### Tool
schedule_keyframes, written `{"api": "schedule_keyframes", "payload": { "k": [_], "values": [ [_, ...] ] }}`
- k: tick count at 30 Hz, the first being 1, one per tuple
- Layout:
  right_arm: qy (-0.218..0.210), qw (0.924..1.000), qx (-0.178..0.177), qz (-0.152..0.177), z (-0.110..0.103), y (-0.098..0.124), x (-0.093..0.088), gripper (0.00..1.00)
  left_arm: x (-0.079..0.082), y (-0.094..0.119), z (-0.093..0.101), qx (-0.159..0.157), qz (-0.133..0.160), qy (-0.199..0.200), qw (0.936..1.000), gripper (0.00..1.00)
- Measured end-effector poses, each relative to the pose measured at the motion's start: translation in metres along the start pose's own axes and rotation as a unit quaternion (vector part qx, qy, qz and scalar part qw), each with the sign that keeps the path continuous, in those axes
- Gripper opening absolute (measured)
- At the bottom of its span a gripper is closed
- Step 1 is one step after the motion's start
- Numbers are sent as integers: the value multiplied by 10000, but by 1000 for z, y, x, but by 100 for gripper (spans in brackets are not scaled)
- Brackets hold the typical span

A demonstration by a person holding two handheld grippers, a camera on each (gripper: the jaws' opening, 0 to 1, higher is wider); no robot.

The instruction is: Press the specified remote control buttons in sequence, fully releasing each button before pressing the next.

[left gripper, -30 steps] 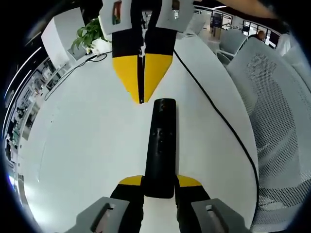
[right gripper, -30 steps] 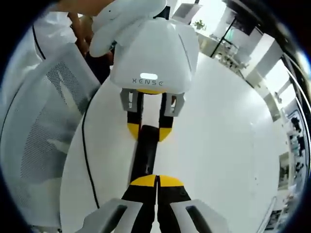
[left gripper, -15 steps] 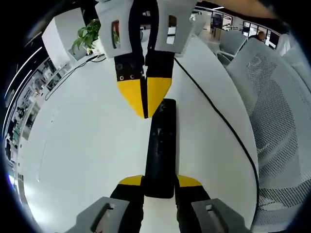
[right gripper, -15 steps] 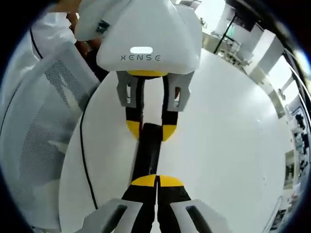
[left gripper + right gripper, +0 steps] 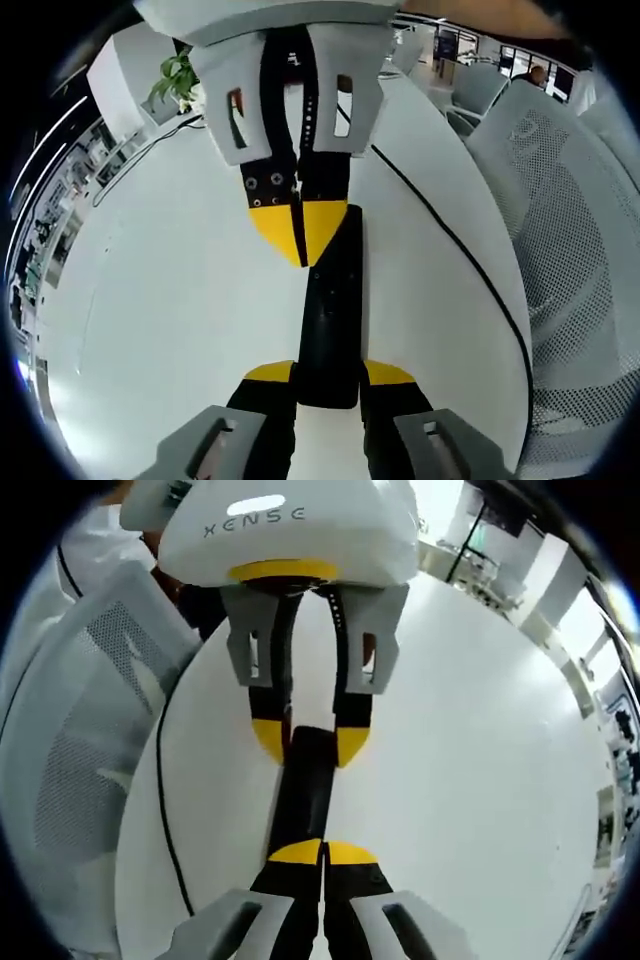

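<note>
White tabletop (image 5: 150, 300) spreads under both grippers, in an open office. One black remote control (image 5: 328, 320) lies flat on it, long and narrow. The left gripper (image 5: 328, 378) has its two yellow-tipped jaws closed against the sides of the remote's near end, gripping it. In the left gripper view the right gripper (image 5: 300, 235) reaches in from the top, its two yellow tips pressed together with no gap, their point down on the far part of the remote; whether it presses a button cannot be told.

One potted plant (image 5: 178, 75) stands at the table's far edge in the left gripper view, with one black cable (image 5: 450, 250) running along the table beside one white mesh chair (image 5: 570, 230).

From the right gripper view, the remote (image 5: 300, 800) runs away from that view's own closed tips (image 5: 322, 852) to the left gripper (image 5: 310, 742), whose white housing fills the top. A mesh chair (image 5: 90, 740) and the black cable (image 5: 165, 810) lie on the left side.
</note>
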State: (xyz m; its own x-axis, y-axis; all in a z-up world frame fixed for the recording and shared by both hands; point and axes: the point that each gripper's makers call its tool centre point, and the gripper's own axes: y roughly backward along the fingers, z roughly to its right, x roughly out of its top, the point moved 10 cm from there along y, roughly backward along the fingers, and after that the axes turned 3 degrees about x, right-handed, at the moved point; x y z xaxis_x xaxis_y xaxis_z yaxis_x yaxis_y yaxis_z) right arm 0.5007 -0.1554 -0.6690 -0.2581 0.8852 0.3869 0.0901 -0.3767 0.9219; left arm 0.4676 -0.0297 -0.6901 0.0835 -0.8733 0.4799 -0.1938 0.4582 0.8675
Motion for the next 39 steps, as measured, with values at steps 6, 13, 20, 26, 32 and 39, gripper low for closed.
{"api": "schedule_keyframes", "payload": {
  "k": [6,13,20,26,32,39],
  "values": [
    [-34,10000,51,11,2,-3,-1,0,0,0,0,-3,6,3,10000,24],
    [-17,9999,132,16,1,-7,0,0,0,0,0,-3,7,3,10000,24],
    [11,9999,169,-10,1,-9,0,0,0,0,0,1,29,15,10000,24],
    [21,9998,191,-15,0,-11,-2,0,-1,0,0,2,46,27,10000,24],
    [51,9997,222,-56,0,-11,-1,0,0,-1,0,-9,51,36,10000,24],
    [112,9995,262,-137,1,-12,0,0,0,0,0,-2,32,40,10000,23]
  ]
}}
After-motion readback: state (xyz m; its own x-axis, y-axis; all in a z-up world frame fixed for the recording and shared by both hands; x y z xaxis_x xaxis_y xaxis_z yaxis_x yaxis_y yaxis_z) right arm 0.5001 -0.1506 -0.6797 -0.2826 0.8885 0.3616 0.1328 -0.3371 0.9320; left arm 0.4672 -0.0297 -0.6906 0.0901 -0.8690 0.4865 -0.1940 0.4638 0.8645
